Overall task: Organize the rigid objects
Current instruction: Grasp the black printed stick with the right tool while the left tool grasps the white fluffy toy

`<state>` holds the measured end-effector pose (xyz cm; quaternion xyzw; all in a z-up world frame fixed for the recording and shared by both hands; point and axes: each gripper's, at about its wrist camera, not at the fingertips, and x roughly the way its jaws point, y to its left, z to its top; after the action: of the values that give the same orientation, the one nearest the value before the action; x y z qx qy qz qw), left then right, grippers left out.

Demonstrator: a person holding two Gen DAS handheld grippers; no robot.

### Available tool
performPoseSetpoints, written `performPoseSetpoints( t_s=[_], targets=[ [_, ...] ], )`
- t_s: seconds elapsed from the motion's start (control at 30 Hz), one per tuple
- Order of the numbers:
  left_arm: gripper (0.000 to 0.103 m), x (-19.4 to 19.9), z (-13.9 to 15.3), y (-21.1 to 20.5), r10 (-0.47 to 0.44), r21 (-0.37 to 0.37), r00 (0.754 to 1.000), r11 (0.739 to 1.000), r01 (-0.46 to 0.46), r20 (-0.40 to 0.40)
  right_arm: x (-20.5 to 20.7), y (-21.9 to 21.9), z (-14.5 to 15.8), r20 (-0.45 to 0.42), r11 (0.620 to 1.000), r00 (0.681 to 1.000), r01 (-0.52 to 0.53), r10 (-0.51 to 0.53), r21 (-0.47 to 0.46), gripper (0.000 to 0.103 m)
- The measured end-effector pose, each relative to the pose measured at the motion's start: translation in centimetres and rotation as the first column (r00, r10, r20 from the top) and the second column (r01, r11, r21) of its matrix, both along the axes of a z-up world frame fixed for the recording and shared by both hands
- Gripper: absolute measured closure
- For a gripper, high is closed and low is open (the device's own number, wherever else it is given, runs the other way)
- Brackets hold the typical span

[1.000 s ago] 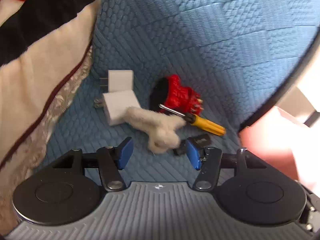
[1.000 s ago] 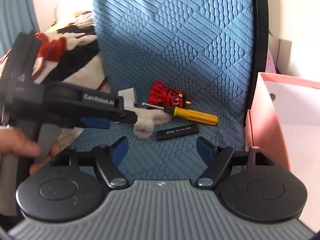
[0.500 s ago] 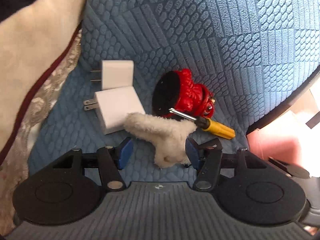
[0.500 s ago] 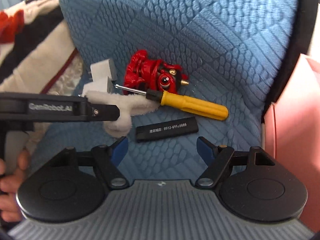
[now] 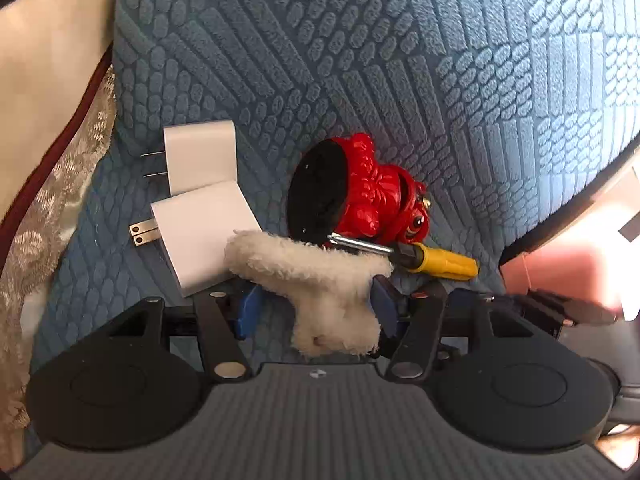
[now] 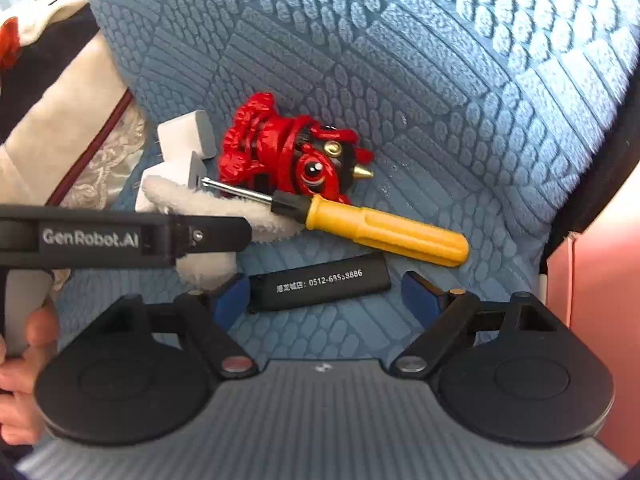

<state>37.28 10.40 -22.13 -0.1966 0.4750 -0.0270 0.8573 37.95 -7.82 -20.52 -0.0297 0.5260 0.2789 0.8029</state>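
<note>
"GenRobot.AI" on left hand-held gripper (image 6: 216, 236)

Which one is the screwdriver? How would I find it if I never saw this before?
Look at the blue cushion and find the red toy lying on it. The screwdriver lies just in front of that toy, its metal tip resting on a fluffy white thing. It is the only thing with a long yellow handle.

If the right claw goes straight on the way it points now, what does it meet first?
Most likely the black bar with white print: it lies on the blue cushion between the open fingers of the right claw. Depth is unclear, so contact cannot be judged.
</note>
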Motion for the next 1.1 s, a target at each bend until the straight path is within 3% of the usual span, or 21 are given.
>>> performPoseSetpoints(
  t_s=[0.27,0.5,0.6,0.93,1.1],
  targets=[
    [0.039,-0.1,-0.1,-0.1,-0.036,0.012,0.999,0.999,0.036,0.004,-1.1,2.0,-0.5,0.059,0.985,0.988,-0.138,0.145,-0.107,0.018],
    [0.039,0.0,-0.3,-0.5,-0.031,0.015,0.999,0.999,0.031,0.008,-0.8,2.5,-0.7,0.074,0.993,0.994,-0.077,0.084,-0.087,0.019],
    [0.039,0.0,-0.3,-0.9,-0.042,0.017,0.999,0.999,0.042,0.003,-1.3,2.4,-0.3,0.112,0.989,0.992,-0.040,0.056,-0.140,0.019],
    [0.048,-0.3,-0.3,-3.5,-0.098,0.188,0.995,0.978,0.089,0.037,-3.2,2.5,0.0,0.095,0.984,0.994,-0.040,0.057,-0.173,0.019],
    [0.053,-0.7,-0.7,-4.6,-0.111,0.255,0.993,0.962,0.095,0.047,-3.1,1.8,-0.4,0.056,0.990,0.998,-0.031,0.039,-0.137,0.019]
  ],
)
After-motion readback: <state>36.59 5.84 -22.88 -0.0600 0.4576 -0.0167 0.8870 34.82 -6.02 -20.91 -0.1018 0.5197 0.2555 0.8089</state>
